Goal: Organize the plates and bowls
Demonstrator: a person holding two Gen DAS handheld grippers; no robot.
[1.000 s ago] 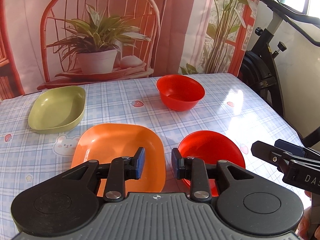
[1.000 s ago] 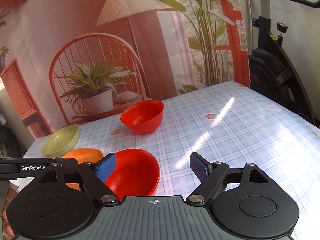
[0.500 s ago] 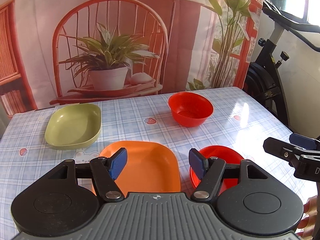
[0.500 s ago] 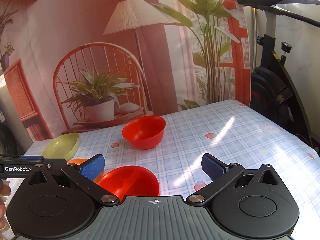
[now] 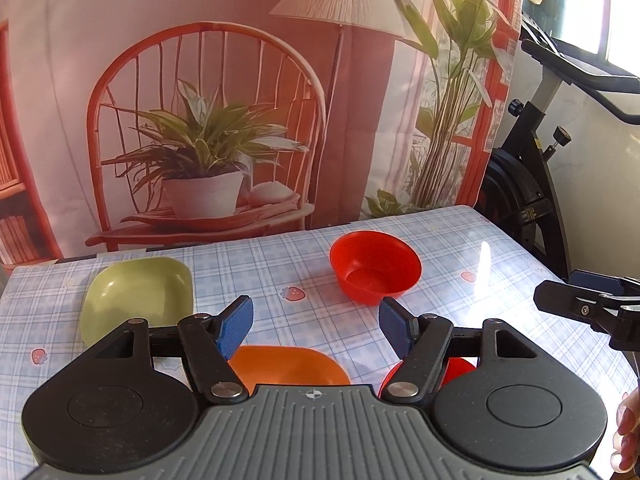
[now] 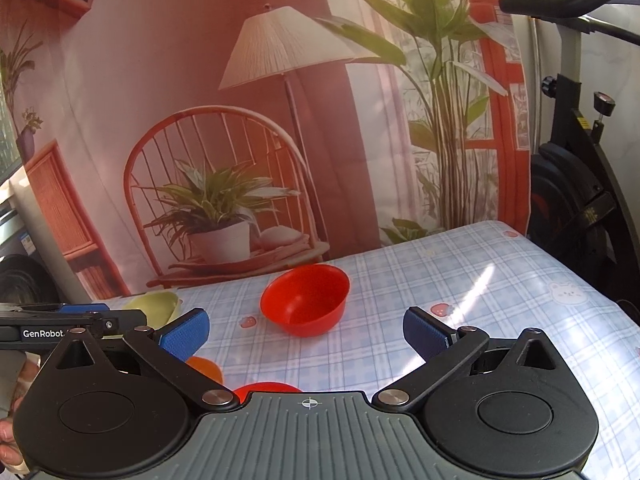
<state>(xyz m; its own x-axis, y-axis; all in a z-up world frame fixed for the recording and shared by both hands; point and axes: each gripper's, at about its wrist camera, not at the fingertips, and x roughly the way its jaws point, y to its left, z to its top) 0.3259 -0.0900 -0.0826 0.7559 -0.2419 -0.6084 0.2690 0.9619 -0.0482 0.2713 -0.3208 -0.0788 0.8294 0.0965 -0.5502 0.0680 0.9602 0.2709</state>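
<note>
A red bowl (image 5: pixel 376 266) stands at the far middle of the checked table; it also shows in the right wrist view (image 6: pixel 306 298). A green plate (image 5: pixel 136 296) lies at the far left, and shows in the right wrist view (image 6: pixel 154 306). An orange plate (image 5: pixel 286 366) lies near, just below my left gripper (image 5: pixel 316 324), which is open and empty above the table. A second red bowl (image 5: pixel 456 366) sits near right, mostly hidden by the gripper body. My right gripper (image 6: pixel 306 330) is open and empty, raised; the near red bowl (image 6: pixel 266 388) peeks under it.
The checked tablecloth (image 5: pixel 460 320) covers the table. A printed backdrop (image 5: pixel 240 100) hangs right behind the far edge. An exercise bike (image 5: pixel 532 184) stands off the right side, also in the right wrist view (image 6: pixel 580 200). The right gripper shows at the left view's right edge (image 5: pixel 588 304).
Both grippers have risen and pulled back from the near dishes. The left gripper's jaws have opened from nearly shut to wide. The right gripper has opened wider.
</note>
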